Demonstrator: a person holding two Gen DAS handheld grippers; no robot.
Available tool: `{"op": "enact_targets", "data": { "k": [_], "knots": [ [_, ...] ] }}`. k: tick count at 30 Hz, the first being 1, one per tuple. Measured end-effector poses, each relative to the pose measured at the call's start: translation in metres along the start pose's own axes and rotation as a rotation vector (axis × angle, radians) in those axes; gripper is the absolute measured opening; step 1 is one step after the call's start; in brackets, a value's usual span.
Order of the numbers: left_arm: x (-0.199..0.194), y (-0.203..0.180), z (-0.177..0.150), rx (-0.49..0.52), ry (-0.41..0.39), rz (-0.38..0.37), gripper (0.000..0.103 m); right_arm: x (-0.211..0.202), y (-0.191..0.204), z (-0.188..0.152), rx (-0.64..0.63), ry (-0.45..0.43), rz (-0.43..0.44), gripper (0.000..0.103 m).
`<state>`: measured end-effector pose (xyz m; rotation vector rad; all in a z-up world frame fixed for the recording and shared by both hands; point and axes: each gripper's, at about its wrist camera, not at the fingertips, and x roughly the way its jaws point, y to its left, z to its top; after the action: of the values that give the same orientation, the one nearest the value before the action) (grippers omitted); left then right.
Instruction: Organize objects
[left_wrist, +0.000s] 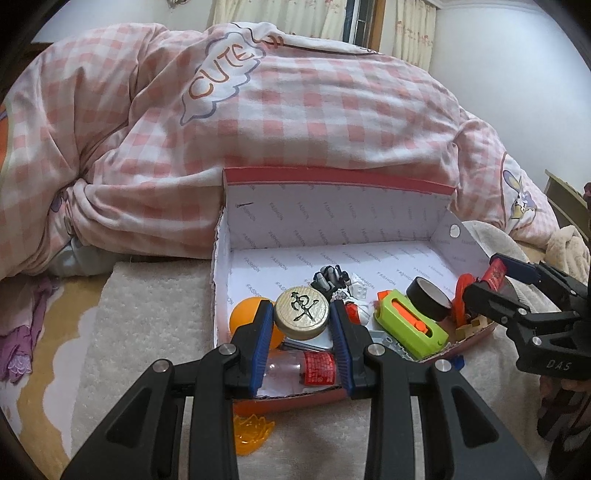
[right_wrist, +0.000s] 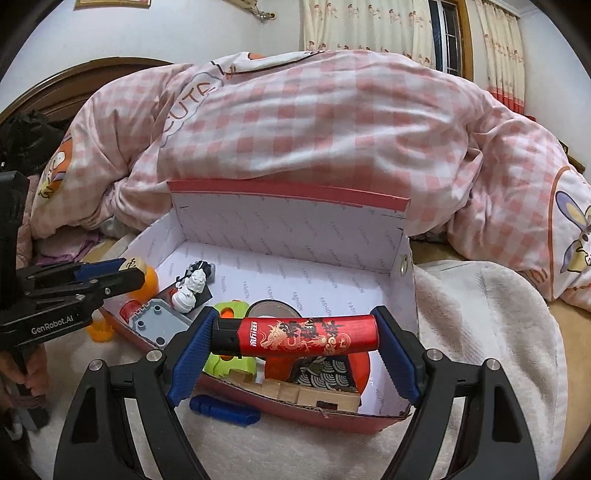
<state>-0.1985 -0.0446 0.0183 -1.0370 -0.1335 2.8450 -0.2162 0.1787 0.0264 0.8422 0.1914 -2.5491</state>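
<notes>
While angled downward, both fingers (left_wrist: 260, 328) gripping

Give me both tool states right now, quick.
Left tool: closed on the round gold game piece, above the box.
Right tool: closed endwise on the red dragon-print lighter, above the box.

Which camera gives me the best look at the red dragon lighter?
Right wrist view: the red dragon lighter spans the frame crosswise, clamped end to end by the right gripper, print readable. The left wrist view shows only a small red end at the edge.
</notes>
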Motion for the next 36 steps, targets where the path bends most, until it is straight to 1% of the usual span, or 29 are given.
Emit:
{"op": "enact_targets", "data": {
  "k": [12, 16, 19, 21, 23, 24, 26, 29, 33, 35, 36],
  "knots": [
    [0.005, -0.005, -0.003, 0.030, 0.016, 0.010, 0.031, 0.007, 0.007, -0.003, -0.042, 0.038, -0.014, 0.085],
    [0.006, -0.005, -0.004, 0.030, 0.022, 0.018, 0.031, 0.011, 0.008, -0.004, -0.054, 0.058, -0.038, 0.085],
    [0.007, -0.005, -0.004, 0.029, 0.027, 0.024, 0.031, 0.012, 0.009, -0.004, -0.058, 0.063, -0.040, 0.085],
    [0.008, -0.005, -0.004, 0.029, 0.028, 0.027, 0.036, 0.014, 0.009, -0.004, -0.059, 0.069, -0.044, 0.085],
    [0.007, -0.004, -0.004, 0.026, 0.023, 0.021, 0.055, 0.016, 0.009, -0.005, -0.061, 0.084, -0.051, 0.085],
    [0.007, -0.004, -0.004, 0.024, 0.017, 0.019, 0.058, 0.017, 0.009, -0.006, -0.061, 0.088, -0.054, 0.085],
    [0.005, -0.004, -0.004, 0.024, 0.010, 0.015, 0.070, 0.016, 0.009, -0.006, -0.061, 0.088, -0.051, 0.085],
    [0.001, -0.004, -0.004, 0.028, 0.001, 0.009, 0.078, 0.016, 0.008, -0.005, -0.056, 0.090, -0.047, 0.085],
    [-0.008, -0.004, -0.004, 0.043, -0.016, 0.013, 0.080, 0.017, 0.007, -0.006, -0.044, 0.093, -0.036, 0.087],
    [-0.013, -0.004, -0.004, 0.054, -0.022, 0.018, 0.080, 0.016, 0.006, -0.005, -0.032, 0.091, -0.022, 0.092],
    [-0.016, -0.003, -0.005, 0.059, -0.024, 0.020, 0.080, 0.015, 0.005, -0.005, -0.024, 0.087, -0.006, 0.097]
  ]
}}
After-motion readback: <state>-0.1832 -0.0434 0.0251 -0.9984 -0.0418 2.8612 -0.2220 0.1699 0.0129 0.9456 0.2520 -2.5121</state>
